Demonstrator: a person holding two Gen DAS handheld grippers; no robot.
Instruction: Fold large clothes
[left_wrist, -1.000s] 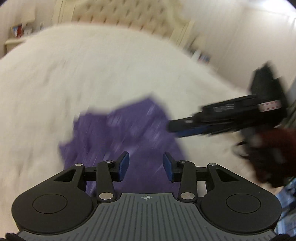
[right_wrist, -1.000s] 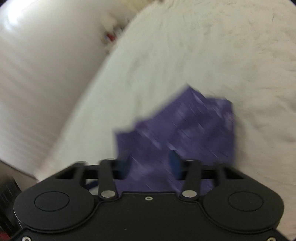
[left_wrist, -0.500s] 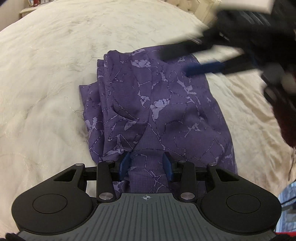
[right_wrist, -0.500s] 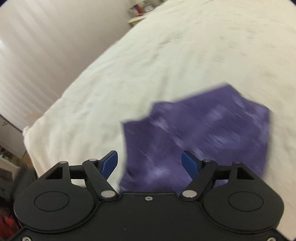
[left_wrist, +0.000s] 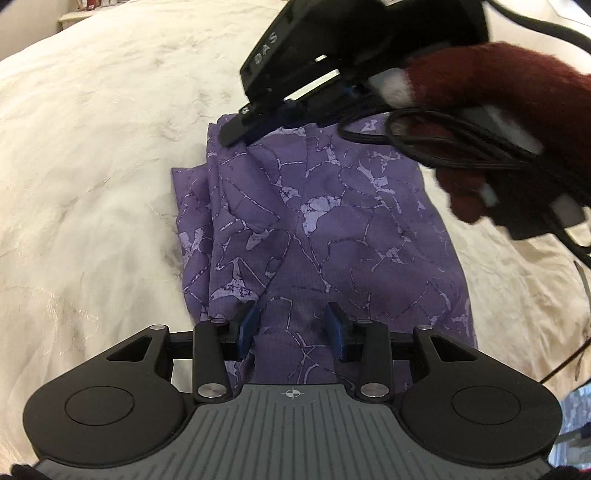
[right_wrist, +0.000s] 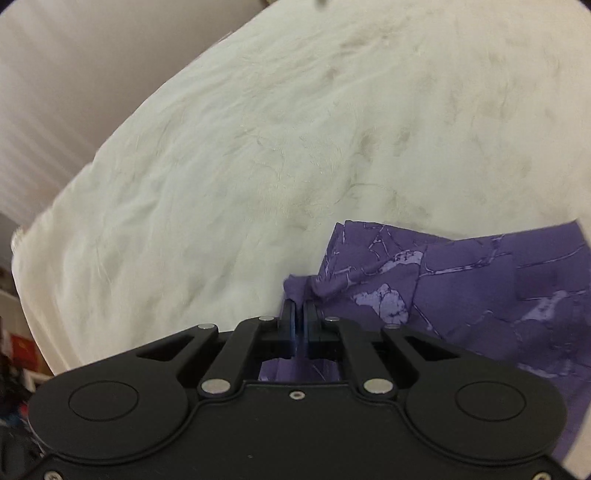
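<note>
A purple garment with a pale crackle print lies folded on the cream bedspread. My left gripper sits low over its near edge. Its blue pads stand apart, and flat cloth shows in the gap between them. My right gripper reaches in from the upper right, held by a hand in a dark red glove. Its tips are on the garment's far left corner. In the right wrist view that gripper is shut, and a puckered corner of the garment bunches at its tips.
The bedspread spreads wide to the left and beyond the garment. A black cable loops under the right gripper's body, above the cloth. A pale wall and floor clutter lie past the bed's edge.
My left gripper came down to the garment's near edge, then stayed put. My right gripper swung across to the far left corner, opened wide on the way, and has now shut there.
</note>
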